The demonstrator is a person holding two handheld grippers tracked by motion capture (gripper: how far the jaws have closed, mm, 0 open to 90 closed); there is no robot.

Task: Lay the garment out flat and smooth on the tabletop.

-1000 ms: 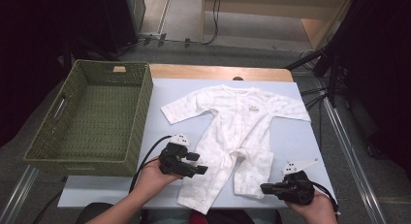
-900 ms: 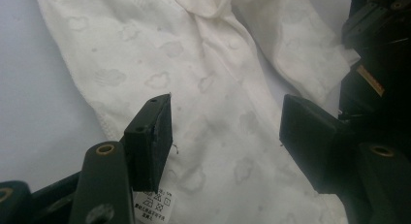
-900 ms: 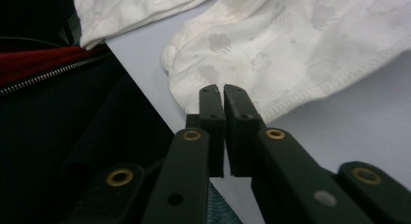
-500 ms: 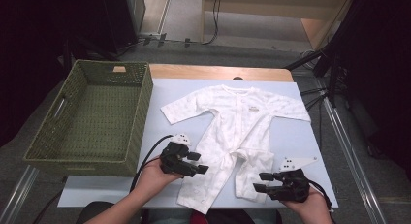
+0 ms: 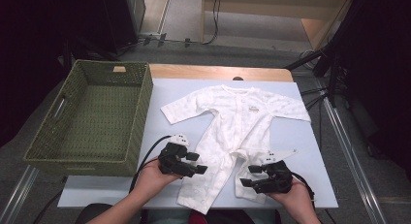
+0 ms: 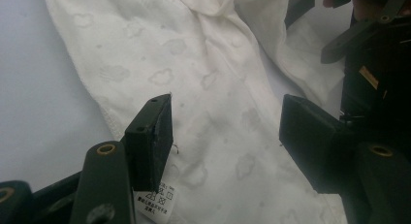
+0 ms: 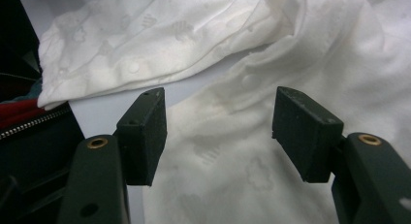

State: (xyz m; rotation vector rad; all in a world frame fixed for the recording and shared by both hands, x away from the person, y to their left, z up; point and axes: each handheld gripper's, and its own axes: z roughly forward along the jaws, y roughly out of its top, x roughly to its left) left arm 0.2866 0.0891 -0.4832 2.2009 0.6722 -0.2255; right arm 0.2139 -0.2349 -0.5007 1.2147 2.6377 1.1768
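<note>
Pale blue bench (image 5: 310,156) w/ white cloud-print baby romper (image 5: 237,122) flat, long axis toward person, legs nearest. Left gripper (image 5: 194,167) wide over left leg; right gripper (image 5: 248,177), fingers just opening, nothing held, over right leg.

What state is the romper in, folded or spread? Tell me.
Spread. The romper lies flat on the table, both sleeves stretched sideways and both legs extended toward the person, no part folded over.
</note>
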